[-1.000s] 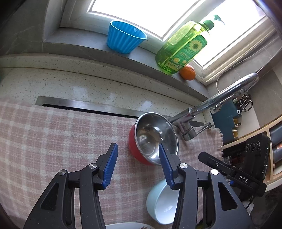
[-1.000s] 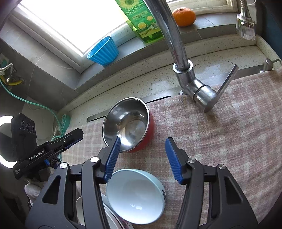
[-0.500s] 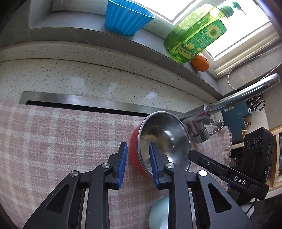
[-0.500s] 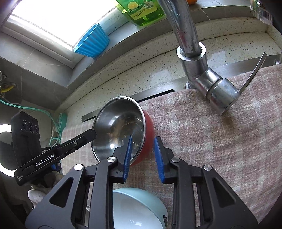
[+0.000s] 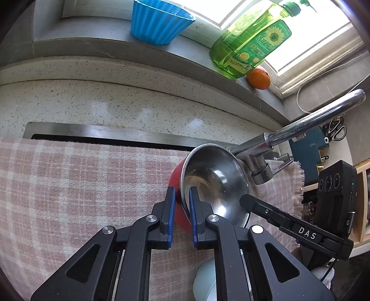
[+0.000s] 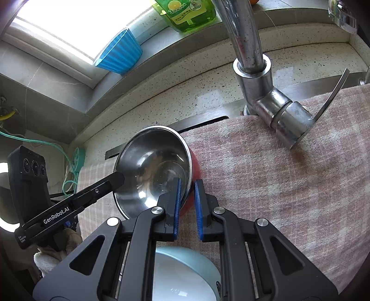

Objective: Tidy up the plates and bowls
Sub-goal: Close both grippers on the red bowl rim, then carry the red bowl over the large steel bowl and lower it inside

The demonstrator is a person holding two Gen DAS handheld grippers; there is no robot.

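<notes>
A steel bowl with a red outside (image 5: pixel 215 183) (image 6: pixel 152 171) sits tilted on the pink checked cloth (image 5: pixel 81 185) (image 6: pixel 289 180) near the tap. My left gripper (image 5: pixel 181 196) is shut on its left rim, one blue pad inside and one on the red wall. My right gripper (image 6: pixel 186 185) is shut on the opposite rim in the same way. Each gripper shows in the other's view as a black arm reaching over the bowl. A pale blue bowl (image 6: pixel 185 273) (image 5: pixel 204 282) lies just below the grippers, partly hidden by their bodies.
A chrome tap (image 6: pixel 259 76) (image 5: pixel 300 129) rises right behind the bowl, its lever (image 6: pixel 330 97) pointing right. On the window sill stand a blue fluted cup (image 5: pixel 159 22), a green soap bottle (image 5: pixel 249 44) and an orange (image 5: pixel 258 77). A sink slot (image 5: pixel 104 139) edges the cloth.
Both grippers moved forward and down to the steel bowl and went from wide open to shut on its rim, one on each side.
</notes>
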